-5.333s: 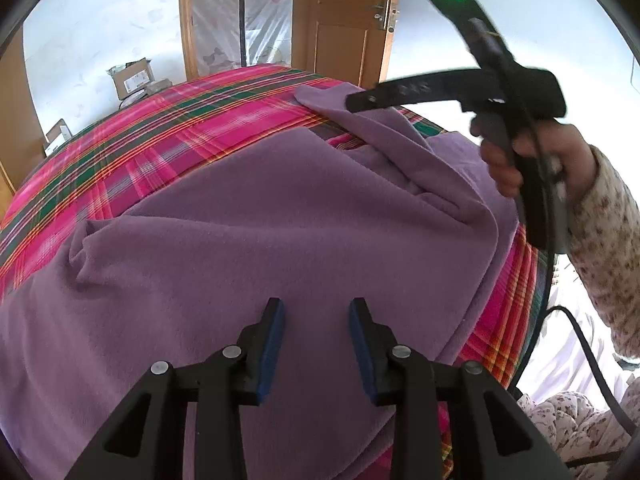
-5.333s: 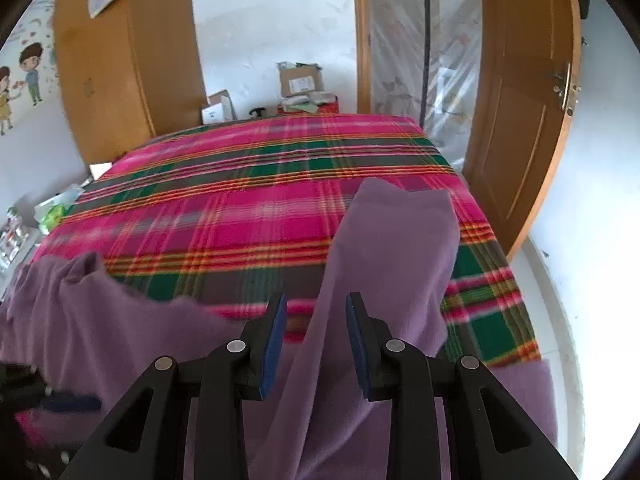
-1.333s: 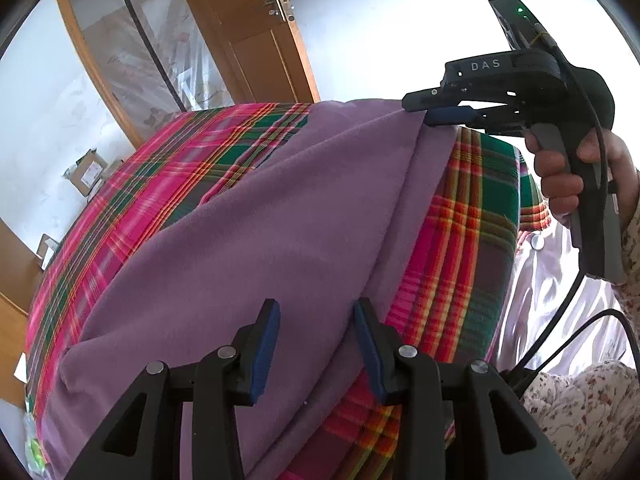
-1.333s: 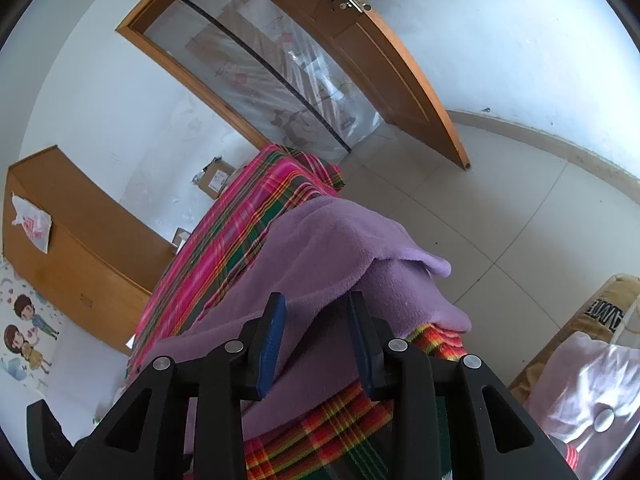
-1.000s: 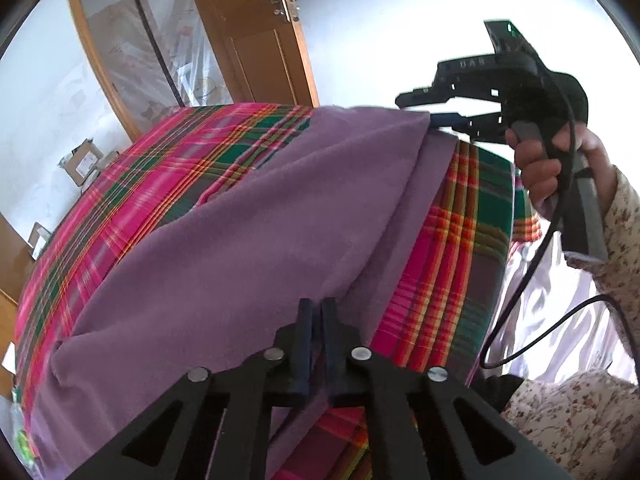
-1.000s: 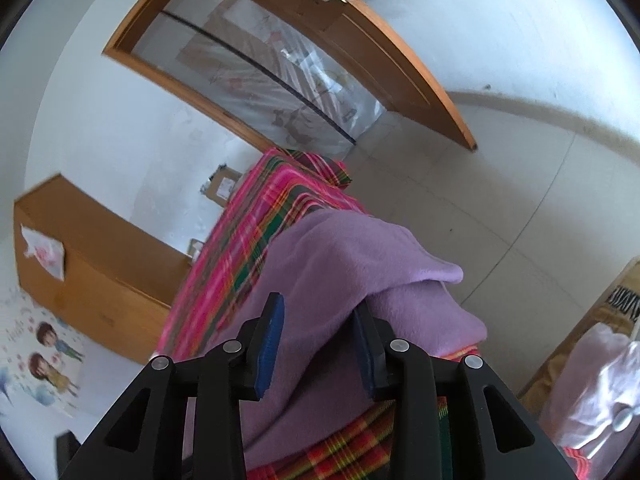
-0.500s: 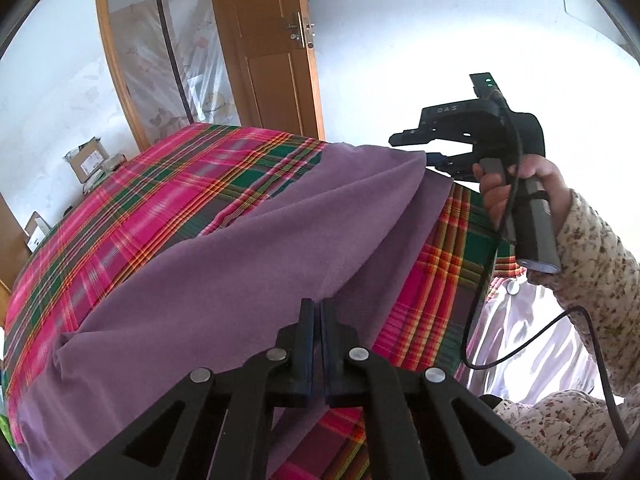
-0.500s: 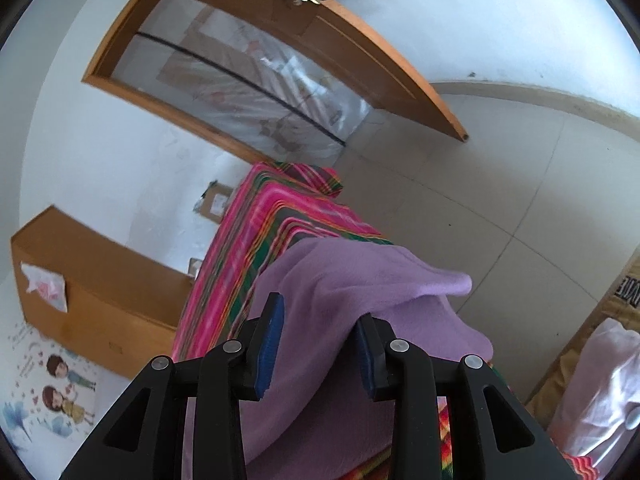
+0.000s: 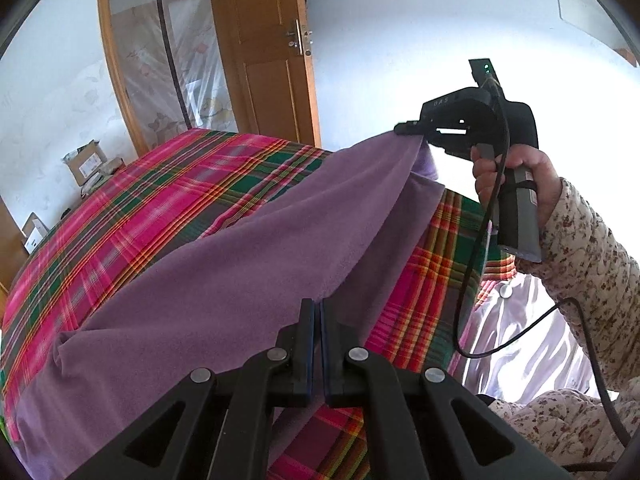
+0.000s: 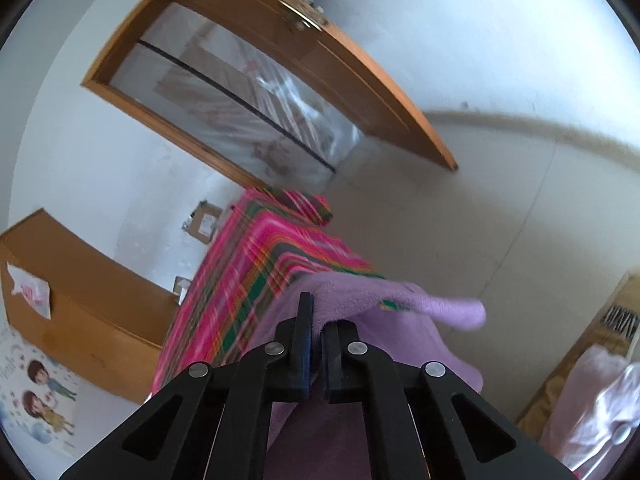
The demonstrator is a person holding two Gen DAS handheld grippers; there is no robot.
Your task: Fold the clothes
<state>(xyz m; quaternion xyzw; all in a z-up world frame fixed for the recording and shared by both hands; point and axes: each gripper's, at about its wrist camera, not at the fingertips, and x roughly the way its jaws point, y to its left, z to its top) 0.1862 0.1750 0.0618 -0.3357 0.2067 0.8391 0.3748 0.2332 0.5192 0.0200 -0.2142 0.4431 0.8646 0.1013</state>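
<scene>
- Left gripper (image 9: 315, 312): jaws were pressed together on the near edge of the purple fleece garment (image 9: 224, 264). At 1.3 s earlier they had stood apart over that same edge; by 1.0 s earlier they had clamped it.
- Right gripper (image 10: 316, 316): jaws were nearly together, with a fold of the fleece pinched between them. Half a second earlier they had been spread wide around the cloth, so this grip was the newest change.
- In the left wrist view the right gripper (image 9: 416, 130) held the far corner raised off the bed, with the cloth pulled into a taut ridge running down to the left gripper.
- Most of the garment lay spread on the plaid bedspread (image 9: 132, 216); only the edge toward the person was lifted. A loose flap (image 10: 452, 312) hung past the right gripper.
- The right wrist view was motion-blurred, consistent with the hand (image 9: 516, 180) moving.
- Judgement: with both ends of one edge now held and lifted, a fold of that edge across the rest of the garment looked to be in hand. How many folds the garment already had could not be told.
- Risk: the fleece was thick and only a small fold sat in the right jaws, so it might slip.
</scene>
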